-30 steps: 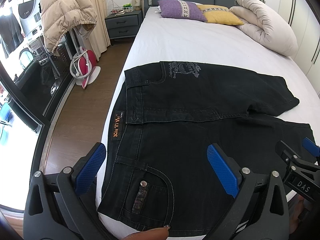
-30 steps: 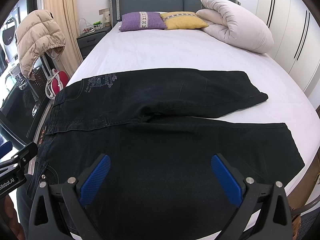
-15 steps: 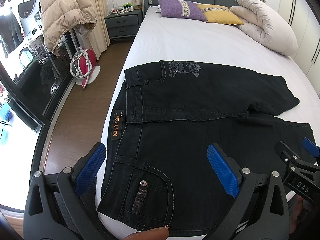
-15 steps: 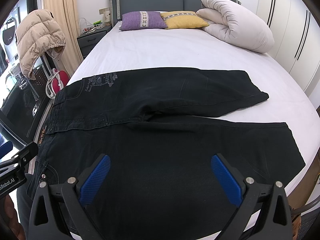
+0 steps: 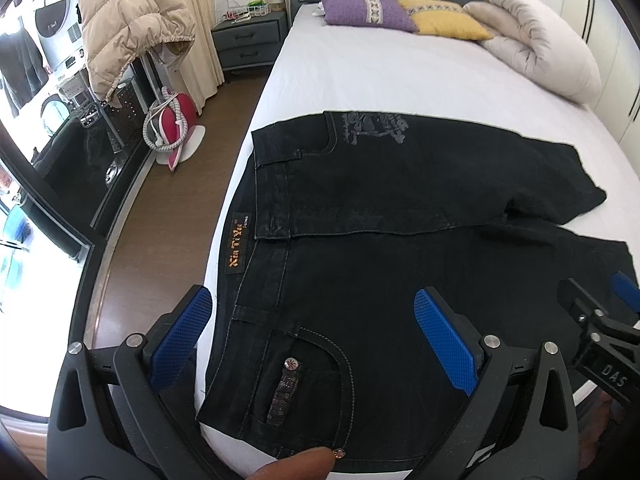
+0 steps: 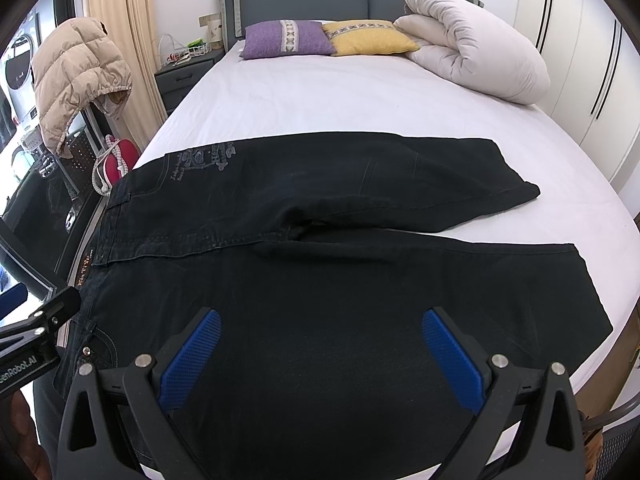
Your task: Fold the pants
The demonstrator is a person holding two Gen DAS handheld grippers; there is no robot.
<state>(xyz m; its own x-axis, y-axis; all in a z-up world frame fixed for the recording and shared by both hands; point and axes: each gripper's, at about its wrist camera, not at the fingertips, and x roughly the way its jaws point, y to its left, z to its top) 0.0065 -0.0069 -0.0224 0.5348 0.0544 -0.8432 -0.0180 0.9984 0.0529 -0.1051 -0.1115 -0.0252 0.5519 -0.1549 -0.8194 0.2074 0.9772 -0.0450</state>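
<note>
Black pants [image 5: 400, 248] spread flat across the near end of the bed [image 5: 400, 68], waistband at the left edge, both legs running toward the right edge. Farther leg [image 6: 360, 184] angled slightly away, its hem short of the right edge; nearer leg [image 6: 400, 300] ending close to the near right corner. Orange brand patch [image 5: 237, 249] on the waistband at the left edge, grey printed design [image 5: 374, 126] on the far hip, riveted pocket [image 5: 308, 380] near the near left corner.

Left gripper [image 5: 316, 344] hovering over the pocket area, blue pads wide apart, holding nothing. Right gripper [image 6: 320, 356] poised above the nearer leg, likewise spread wide and empty.

At the head of the bed: purple pillow [image 6: 286, 38], yellow pillow [image 6: 370, 36], rolled white duvet [image 6: 472, 44] toward the far right corner. Beige puffer jacket [image 5: 132, 20] draped on a stand left of the bed; grey nightstand [image 5: 250, 40] beside the headboard.
</note>
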